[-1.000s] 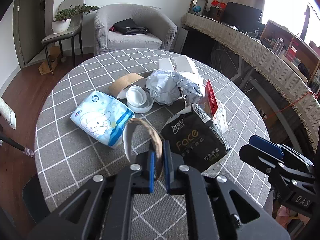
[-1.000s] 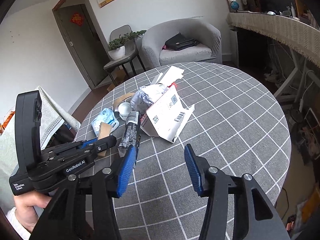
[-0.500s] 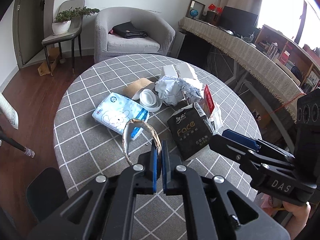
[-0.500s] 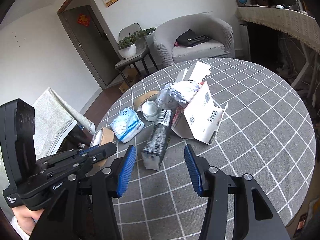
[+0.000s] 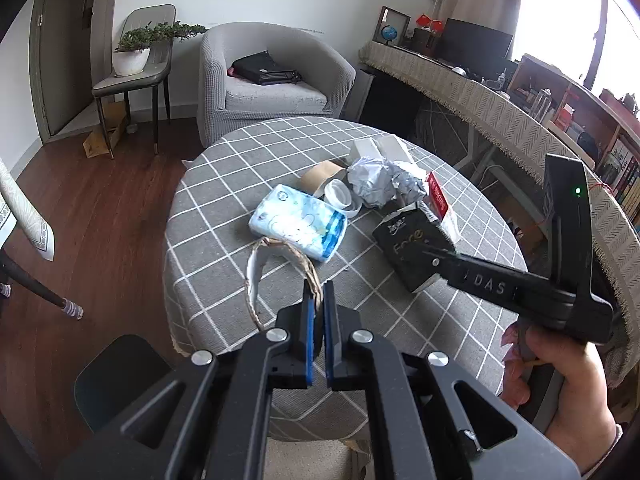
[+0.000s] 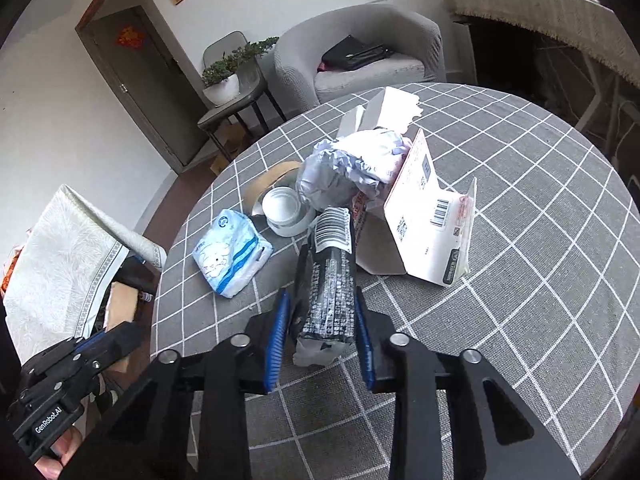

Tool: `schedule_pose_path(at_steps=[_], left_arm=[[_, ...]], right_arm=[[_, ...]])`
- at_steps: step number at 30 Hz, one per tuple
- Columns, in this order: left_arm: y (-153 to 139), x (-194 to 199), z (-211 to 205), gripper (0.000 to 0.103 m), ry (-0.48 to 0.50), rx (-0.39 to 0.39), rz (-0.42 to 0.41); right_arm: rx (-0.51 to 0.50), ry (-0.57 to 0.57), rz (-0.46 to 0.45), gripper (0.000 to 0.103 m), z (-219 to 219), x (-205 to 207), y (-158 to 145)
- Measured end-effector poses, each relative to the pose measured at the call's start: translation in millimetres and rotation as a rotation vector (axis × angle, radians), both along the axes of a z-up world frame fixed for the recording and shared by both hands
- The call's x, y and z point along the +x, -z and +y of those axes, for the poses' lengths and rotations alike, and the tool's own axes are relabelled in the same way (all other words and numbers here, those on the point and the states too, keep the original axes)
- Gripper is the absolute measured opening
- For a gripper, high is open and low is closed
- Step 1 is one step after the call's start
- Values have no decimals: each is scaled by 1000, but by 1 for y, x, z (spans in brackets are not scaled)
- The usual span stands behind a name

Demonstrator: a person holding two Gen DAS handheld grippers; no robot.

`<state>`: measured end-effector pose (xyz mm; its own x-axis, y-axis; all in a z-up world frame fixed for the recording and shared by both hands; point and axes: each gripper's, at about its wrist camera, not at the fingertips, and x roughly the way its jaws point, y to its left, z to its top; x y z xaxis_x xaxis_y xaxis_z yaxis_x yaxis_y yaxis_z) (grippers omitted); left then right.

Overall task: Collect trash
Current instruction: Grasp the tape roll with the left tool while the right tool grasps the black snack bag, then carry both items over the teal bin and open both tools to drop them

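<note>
Both tools have pulled back toward the near edge of the round bench (image 5: 224, 200), so the pile of trash now looks farther off in the left wrist view. Since a second ago the right tool (image 6: 322, 334) has come down around the black tissue pack (image 6: 330, 276), and its jaws are closing, the blue pads flanking the pack's near end (whether they press it yet is hard to tell). The left tool (image 5: 316, 312) is fully closed on a frayed cardboard tape ring (image 5: 276, 264), held up off the checked cloth. Remaining on the bench are a blue wipes pack (image 5: 298, 222), a white lid (image 5: 338, 196), crumpled paper (image 5: 384, 182) and an opened white carton (image 6: 428, 216). Judging from this, one piece is collected and a second is about to be.
</note>
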<state>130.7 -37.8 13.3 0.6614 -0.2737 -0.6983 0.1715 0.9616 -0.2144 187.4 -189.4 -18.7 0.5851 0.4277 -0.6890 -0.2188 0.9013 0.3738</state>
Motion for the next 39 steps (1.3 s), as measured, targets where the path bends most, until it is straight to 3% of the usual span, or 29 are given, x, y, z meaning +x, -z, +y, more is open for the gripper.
schedule_pose_path(at_steps=[4, 11, 24, 33, 39], left_arm=[[7, -4, 25, 5, -24, -14, 21], [19, -13, 71, 5, -86, 0, 41], [89, -24, 144, 5, -172, 25, 248], [132, -44, 179, 5, -189, 108, 373], [165, -56, 201, 5, -204, 75, 480]], right_arm=[[4, 30, -18, 15, -2, -2, -2], [13, 34, -103, 13, 7, -16, -34], [33, -215, -159, 13, 113, -31, -61], [38, -344, -117, 13, 178, -35, -52], [16, -405, -75, 13, 214, -40, -39]])
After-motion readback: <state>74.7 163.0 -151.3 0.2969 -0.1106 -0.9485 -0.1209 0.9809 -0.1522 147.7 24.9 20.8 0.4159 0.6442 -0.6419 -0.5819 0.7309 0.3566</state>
